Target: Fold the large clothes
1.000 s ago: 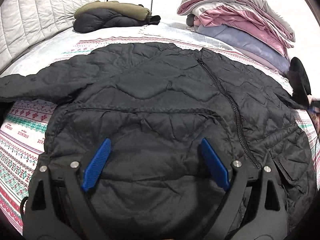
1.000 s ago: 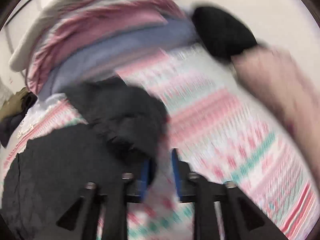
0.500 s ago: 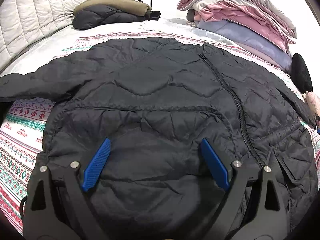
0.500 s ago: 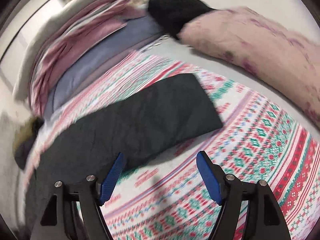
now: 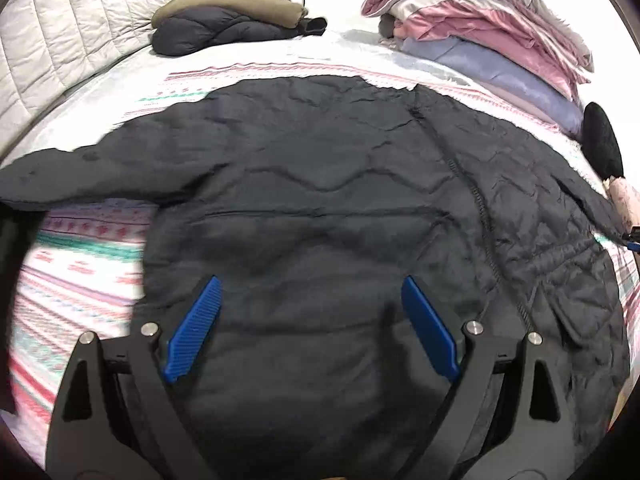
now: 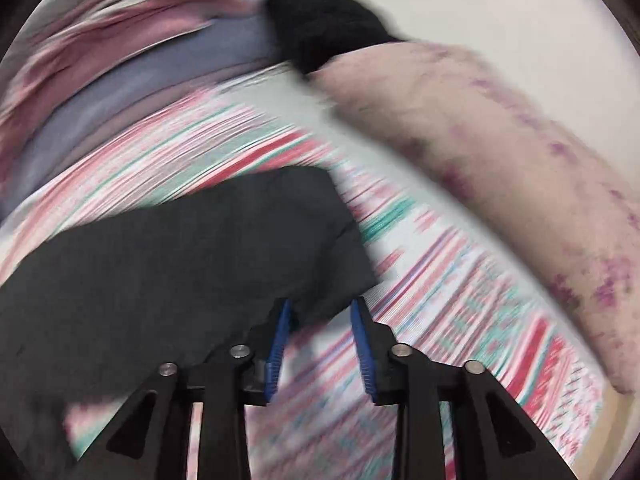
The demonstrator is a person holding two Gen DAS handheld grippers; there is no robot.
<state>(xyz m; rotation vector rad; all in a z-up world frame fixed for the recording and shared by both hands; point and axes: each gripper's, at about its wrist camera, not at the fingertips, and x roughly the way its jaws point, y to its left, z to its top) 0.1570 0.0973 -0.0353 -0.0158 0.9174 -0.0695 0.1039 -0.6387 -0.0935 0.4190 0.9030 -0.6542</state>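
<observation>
A black quilted jacket (image 5: 320,184) lies spread front-up on the patterned bed sheet (image 5: 80,264), zipper running down its right half. My left gripper (image 5: 312,312) hovers over the jacket's lower middle, open wide, with nothing caught between its blue pads. In the blurred right wrist view the jacket's sleeve (image 6: 180,264) stretches out flat on the sheet. My right gripper (image 6: 320,316) is at the sleeve's cuff corner; its jaws are closing, and the cuff fabric fills the gap between the pad tips.
A folded olive and navy garment pile (image 5: 228,20) sits at the far side of the bed. Stacked pink, grey and lilac bedding (image 5: 480,36) lies at the back right, with a black cushion (image 5: 604,140) and a pink floral pillow (image 6: 500,152) along the right edge. A quilted headboard (image 5: 60,40) is on the left.
The right gripper opened and the sleeve lay flat on the sheet; it has since moved onto the cuff and narrowed around it. The left gripper stayed open and drew back slightly.
</observation>
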